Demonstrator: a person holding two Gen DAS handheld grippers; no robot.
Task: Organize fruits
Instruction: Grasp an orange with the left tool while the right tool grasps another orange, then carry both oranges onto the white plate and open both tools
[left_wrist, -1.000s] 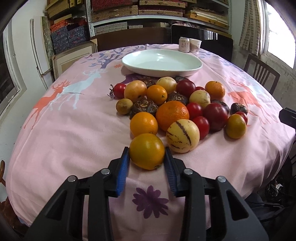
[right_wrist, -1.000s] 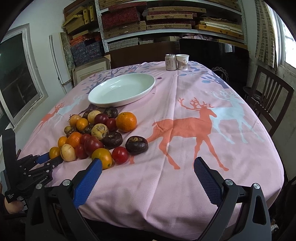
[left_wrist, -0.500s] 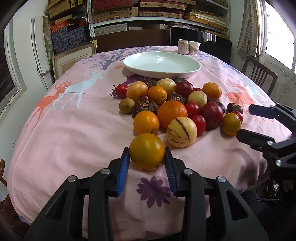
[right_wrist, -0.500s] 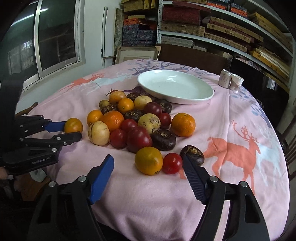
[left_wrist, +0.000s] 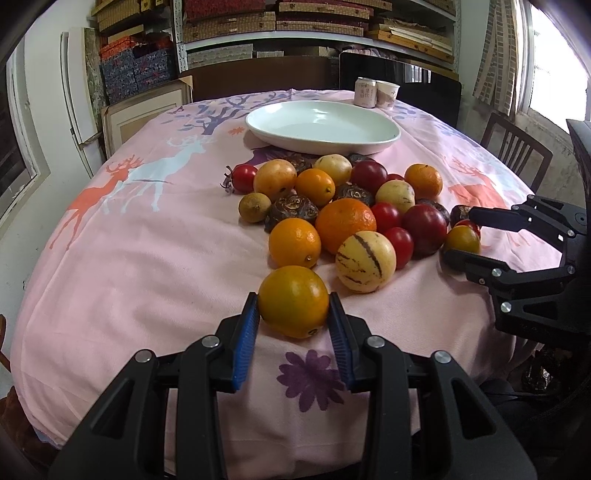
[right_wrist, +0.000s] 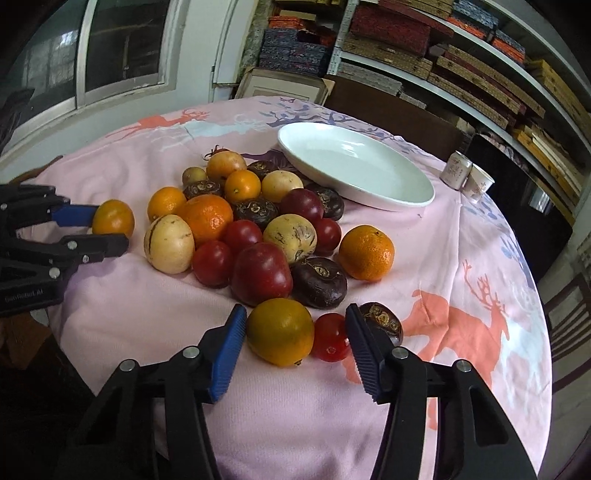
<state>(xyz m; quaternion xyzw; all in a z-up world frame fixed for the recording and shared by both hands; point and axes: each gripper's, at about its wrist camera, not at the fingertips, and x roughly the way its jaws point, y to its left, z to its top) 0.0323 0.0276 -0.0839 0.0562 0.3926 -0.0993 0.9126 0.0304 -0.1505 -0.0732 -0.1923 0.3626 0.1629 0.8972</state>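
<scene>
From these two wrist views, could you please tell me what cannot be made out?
- Left wrist view: print on the can and cup, too small.
- Right wrist view: part of the dark fruit, behind a finger of the right hand-held gripper.
- Both views: people's hands, cut off.

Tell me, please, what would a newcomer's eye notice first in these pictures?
A colourful heap of round fruits lies mid-table on the pink deer-print tablecloth, before an empty white oval plate. The left gripper clamps a yellow-orange fruit at the near edge.
</scene>
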